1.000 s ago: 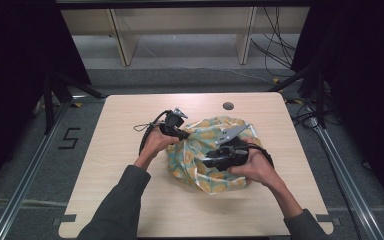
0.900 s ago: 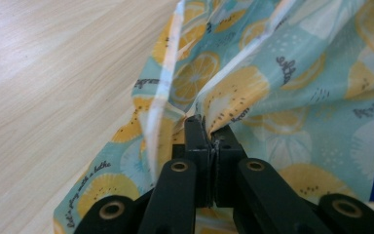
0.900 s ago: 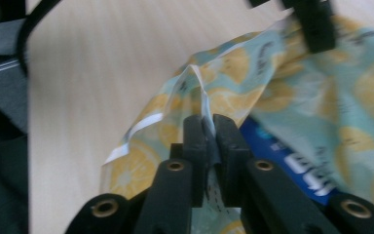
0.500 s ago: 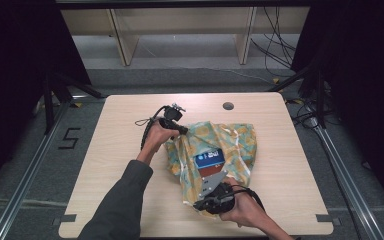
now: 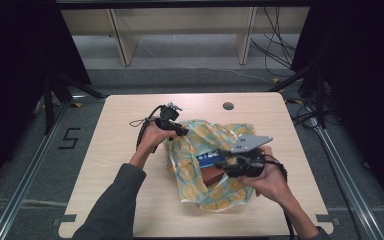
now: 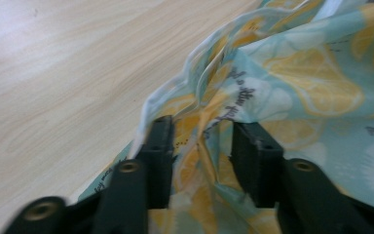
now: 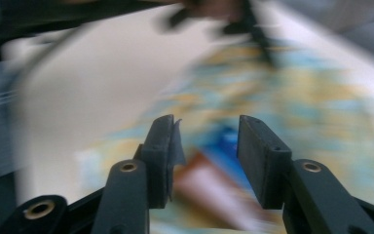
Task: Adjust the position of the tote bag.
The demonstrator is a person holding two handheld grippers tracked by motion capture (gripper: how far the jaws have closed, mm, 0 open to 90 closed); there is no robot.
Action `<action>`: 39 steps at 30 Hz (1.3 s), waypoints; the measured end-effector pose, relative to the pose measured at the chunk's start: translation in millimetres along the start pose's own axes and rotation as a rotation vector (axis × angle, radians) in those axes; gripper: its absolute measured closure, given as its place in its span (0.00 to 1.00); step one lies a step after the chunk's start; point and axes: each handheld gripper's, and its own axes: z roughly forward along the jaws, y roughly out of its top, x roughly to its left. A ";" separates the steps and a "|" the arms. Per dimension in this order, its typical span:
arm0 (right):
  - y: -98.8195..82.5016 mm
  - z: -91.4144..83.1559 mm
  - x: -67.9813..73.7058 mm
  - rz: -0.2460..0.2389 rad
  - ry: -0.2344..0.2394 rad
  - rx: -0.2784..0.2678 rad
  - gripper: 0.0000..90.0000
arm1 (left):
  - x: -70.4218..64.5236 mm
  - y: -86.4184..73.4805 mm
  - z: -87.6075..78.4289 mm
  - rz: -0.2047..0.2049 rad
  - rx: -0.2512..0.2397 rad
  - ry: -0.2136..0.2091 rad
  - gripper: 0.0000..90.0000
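Both grippers have just been opening. The left gripper (image 5: 178, 129) stands released with a fold of the lemon-print cloth (image 6: 292, 83) between its jaws. The right gripper (image 7: 203, 151) is released over the box (image 5: 214, 170) at the cloth's near right

Right gripper (image 5: 226, 167) back over cloth (image 5: 230, 137), both grippers' fingers just opened

Bare table (image 5: 120, 165) left and front, crumpled cloth (image 5: 215, 145) heaped mid-table, small hole (image 5: 228, 106) at back

Pale teal cloth (image 5: 207, 150) with orange-yellow citrus slices — dark script lettering, blue-and-brown box (image 5: 212, 167), light wood-grain table (image 5: 115, 150), black grippers
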 end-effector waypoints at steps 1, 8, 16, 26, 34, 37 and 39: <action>-0.3 -1.4 -8.3 0.003 -0.056 -0.001 0.63 | -4.3 1.5 -5.4 0.007 0.004 0.006 0.57; -20.0 30.4 -26.8 0.023 -0.212 0.161 0.57 | -27.2 9.3 -46.3 0.043 -0.083 0.049 0.40; -24.1 58.2 -41.8 0.026 -0.275 0.242 0.59 | -90.6 1.5 -4.7 0.216 0.032 -0.019 0.39; -29.6 40.0 -79.9 0.083 -0.288 0.188 0.96 | -103.3 -2.3 39.9 0.298 0.074 0.007 0.53; -34.5 31.7 -94.1 0.144 -0.303 0.152 0.96 | -101.8 0.5 39.1 0.352 0.028 -0.005 1.00; -40.8 26.2 -110.6 0.183 -0.332 0.154 0.98 | -100.5 0.8 25.3 0.370 -0.007 -0.024 1.00; -48.3 23.7 -124.2 0.224 -0.349 0.158 1.00 | -94.2 1.2 12.3 0.362 -0.035 -0.047 1.00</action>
